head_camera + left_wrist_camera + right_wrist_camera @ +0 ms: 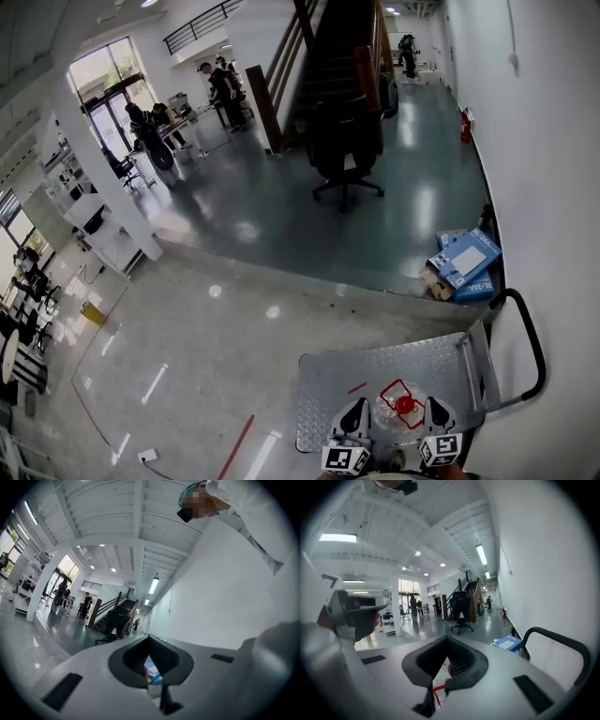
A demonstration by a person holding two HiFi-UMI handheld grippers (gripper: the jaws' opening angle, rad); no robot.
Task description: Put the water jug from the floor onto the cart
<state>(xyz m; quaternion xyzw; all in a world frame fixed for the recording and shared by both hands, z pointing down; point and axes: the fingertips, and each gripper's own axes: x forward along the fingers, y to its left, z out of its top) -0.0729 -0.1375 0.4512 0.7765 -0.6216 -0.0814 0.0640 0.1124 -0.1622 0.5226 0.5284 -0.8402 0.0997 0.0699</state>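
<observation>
The water jug [404,406], clear with a red cap and red handle, stands on the grey metal deck of the cart [375,370] at the bottom of the head view. My left gripper [354,414] hangs just left of the jug's top and my right gripper [437,412] just right of it, both above it. In the left gripper view my left gripper [149,638] has its jaw tips together with nothing held. My right gripper [448,639] is likewise shut and empty; a bit of the jug's red handle [437,693] shows below through the gap.
The cart's black push handle [531,345] rises at its right end, close to the white wall. Blue cardboard boxes [466,261] lie on the floor beyond the cart. A black office chair [345,159] and a staircase stand farther off; people work at tables far left.
</observation>
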